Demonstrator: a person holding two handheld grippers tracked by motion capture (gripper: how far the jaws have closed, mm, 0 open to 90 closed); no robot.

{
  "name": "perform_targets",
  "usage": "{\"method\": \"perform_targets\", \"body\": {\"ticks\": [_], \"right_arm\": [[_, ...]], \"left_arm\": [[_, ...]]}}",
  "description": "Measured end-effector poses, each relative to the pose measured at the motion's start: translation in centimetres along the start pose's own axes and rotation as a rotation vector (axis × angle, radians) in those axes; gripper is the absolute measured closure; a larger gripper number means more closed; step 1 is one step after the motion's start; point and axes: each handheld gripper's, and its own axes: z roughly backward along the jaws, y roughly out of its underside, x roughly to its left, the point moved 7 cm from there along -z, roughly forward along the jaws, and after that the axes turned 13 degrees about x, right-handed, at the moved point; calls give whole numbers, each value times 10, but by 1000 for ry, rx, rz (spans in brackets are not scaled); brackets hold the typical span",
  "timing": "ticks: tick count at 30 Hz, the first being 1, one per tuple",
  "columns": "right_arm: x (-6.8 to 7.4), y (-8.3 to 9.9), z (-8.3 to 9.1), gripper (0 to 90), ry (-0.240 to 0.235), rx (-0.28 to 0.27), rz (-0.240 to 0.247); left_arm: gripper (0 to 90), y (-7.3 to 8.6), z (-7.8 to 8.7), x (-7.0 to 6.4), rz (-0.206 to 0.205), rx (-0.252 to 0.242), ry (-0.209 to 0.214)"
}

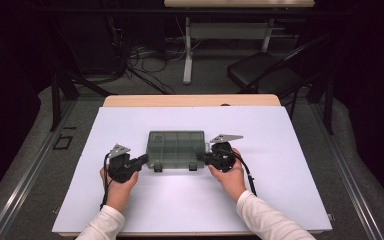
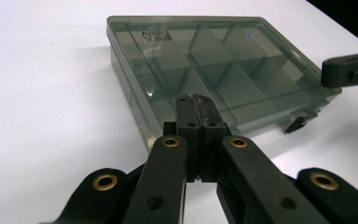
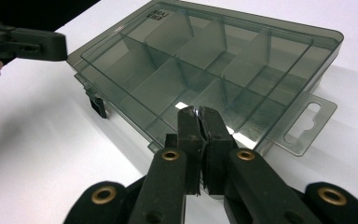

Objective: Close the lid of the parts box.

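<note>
A smoky see-through compartment box (image 1: pixel 176 145) lies lid-down-shut in the middle of the white sheet, with two dark latches (image 1: pixel 193 166) on its near side. My left gripper (image 1: pixel 144 160) is shut, its tips at the box's near left corner. My right gripper (image 1: pixel 201 157) is shut too, its tips at the near right corner. In the left gripper view the closed tips (image 2: pixel 196 99) sit over the box (image 2: pixel 223 65) edge with nothing between them. The right gripper view shows closed tips (image 3: pixel 197 110) at the box (image 3: pixel 205 56) beside its hang tab (image 3: pixel 307 122).
A white sheet (image 1: pixel 280 190) covers the wooden table (image 1: pixel 190 100). Beyond the far edge stand a black chair (image 1: pixel 265 70), a white desk leg (image 1: pixel 187 50) and cables on the floor. Bare sheet surrounds the box on all sides.
</note>
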Motion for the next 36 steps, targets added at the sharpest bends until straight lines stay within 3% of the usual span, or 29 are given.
{"method": "perform_targets", "body": {"ticks": [4,17,21,27,32,36], "right_arm": [[0,1,0,883,0,-3,-5],[0,2,-1,832,8,-3,-2],[3,2,0,738,-4,-6,4],[4,2,4,630,29,-6,1],[3,3,7,557,38,-1,-19],[0,4,10,499,53,4,-27]], "left_arm": [[900,-1,-10,1,-34,31,-43],[890,1,-10,-1,-47,33,-33],[827,2,-8,-2,-46,34,-27],[749,5,-2,-5,-54,26,-31],[651,7,1,-7,-56,25,1],[581,6,6,-4,-77,-11,-20]]}}
